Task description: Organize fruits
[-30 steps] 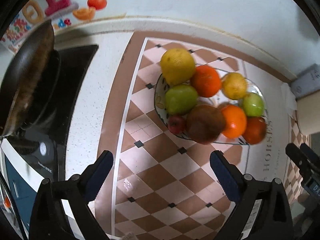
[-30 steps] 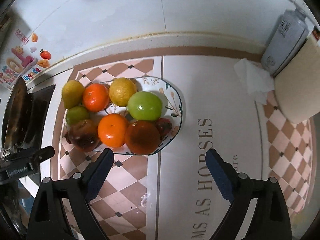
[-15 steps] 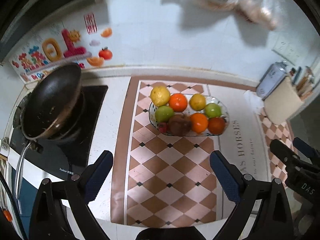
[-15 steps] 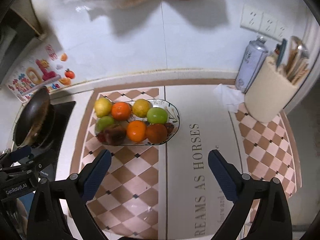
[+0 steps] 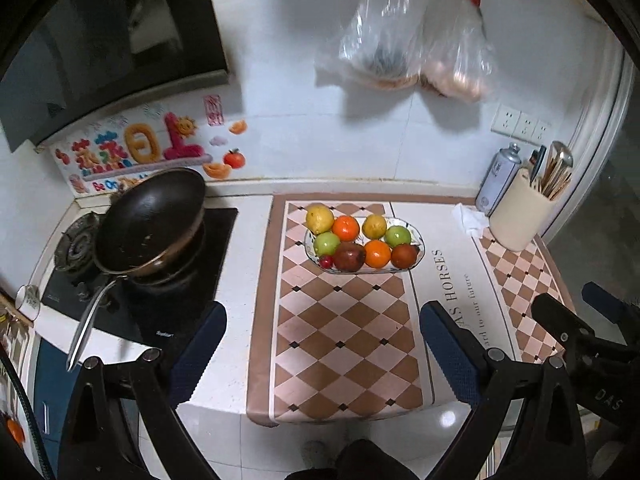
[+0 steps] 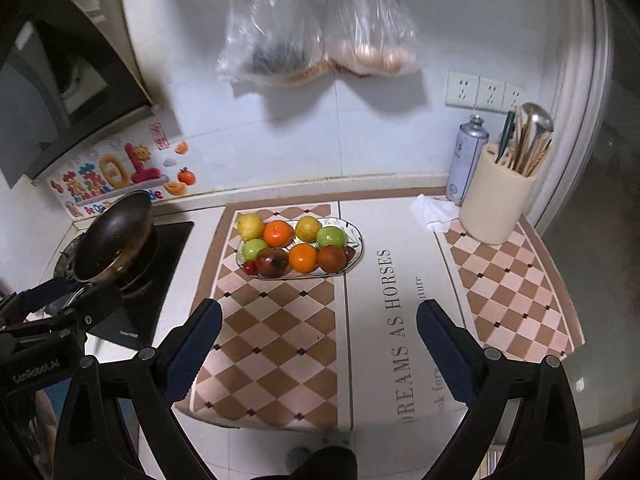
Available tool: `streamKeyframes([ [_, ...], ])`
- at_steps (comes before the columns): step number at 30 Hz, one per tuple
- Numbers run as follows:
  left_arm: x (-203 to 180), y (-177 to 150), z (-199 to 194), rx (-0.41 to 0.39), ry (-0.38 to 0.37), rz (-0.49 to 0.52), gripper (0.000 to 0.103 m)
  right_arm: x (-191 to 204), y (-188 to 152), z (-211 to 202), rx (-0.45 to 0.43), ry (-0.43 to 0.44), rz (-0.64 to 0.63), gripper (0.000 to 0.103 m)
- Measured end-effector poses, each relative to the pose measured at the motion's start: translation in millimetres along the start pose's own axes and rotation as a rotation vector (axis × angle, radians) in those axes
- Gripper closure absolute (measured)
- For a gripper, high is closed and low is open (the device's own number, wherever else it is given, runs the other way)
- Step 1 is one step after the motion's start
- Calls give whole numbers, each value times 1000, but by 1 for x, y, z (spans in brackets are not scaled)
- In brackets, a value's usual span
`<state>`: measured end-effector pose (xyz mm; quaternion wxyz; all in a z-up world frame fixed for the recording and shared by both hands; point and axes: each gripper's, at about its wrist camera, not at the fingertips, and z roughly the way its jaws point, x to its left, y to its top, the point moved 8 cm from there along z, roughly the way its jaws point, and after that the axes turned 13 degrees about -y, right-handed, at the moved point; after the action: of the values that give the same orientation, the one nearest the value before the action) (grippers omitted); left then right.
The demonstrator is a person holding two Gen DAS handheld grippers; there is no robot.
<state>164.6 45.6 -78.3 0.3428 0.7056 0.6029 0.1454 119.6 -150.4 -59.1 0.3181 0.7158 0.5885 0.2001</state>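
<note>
An oval patterned plate (image 5: 416, 236) (image 6: 357, 236) sits on the checked counter mat, filled with several fruits: yellow lemons (image 5: 320, 219) (image 6: 249, 226), oranges (image 5: 346, 228) (image 6: 303, 257), green apples (image 5: 398, 235) (image 6: 331, 236), a dark pomegranate (image 5: 349, 256) (image 6: 272, 262) and a small red fruit (image 5: 326, 262). My left gripper (image 5: 322, 330) hangs open, well back from the plate and above the counter's front. My right gripper (image 6: 318, 324) is open too, equally far back, with nothing between its fingers. Each gripper shows at the edge of the other's view.
A black wok (image 5: 150, 220) (image 6: 114, 236) rests on the gas stove at the left. At the back right stand a spray can (image 5: 498, 178), a cream utensil holder (image 6: 496, 196) and a crumpled tissue (image 6: 436, 210). Plastic bags (image 6: 316, 32) hang on the wall.
Both grippers have pulled back and up from just over the plate; the fruit now looks small and far, and the whole counter, stove and wall have come into view.
</note>
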Motion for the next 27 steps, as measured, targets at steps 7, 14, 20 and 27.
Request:
streamKeyframes([
  [7, -14, -15, -38, -41, 19, 5, 4, -9, -5, -64, -85, 10, -15, 3],
  [14, -19, -17, -67, -88, 51, -14, 4, -16, -5, -97, -119, 28, -37, 3],
  [20, -24, -22, -68, -84, 63, -16, 4, -20, -7, -94, -96, 60, -31, 3],
  [27, -23, -21, -45, -49, 63, -32, 4, -17, -6, -72, -54, 69, -45, 3],
])
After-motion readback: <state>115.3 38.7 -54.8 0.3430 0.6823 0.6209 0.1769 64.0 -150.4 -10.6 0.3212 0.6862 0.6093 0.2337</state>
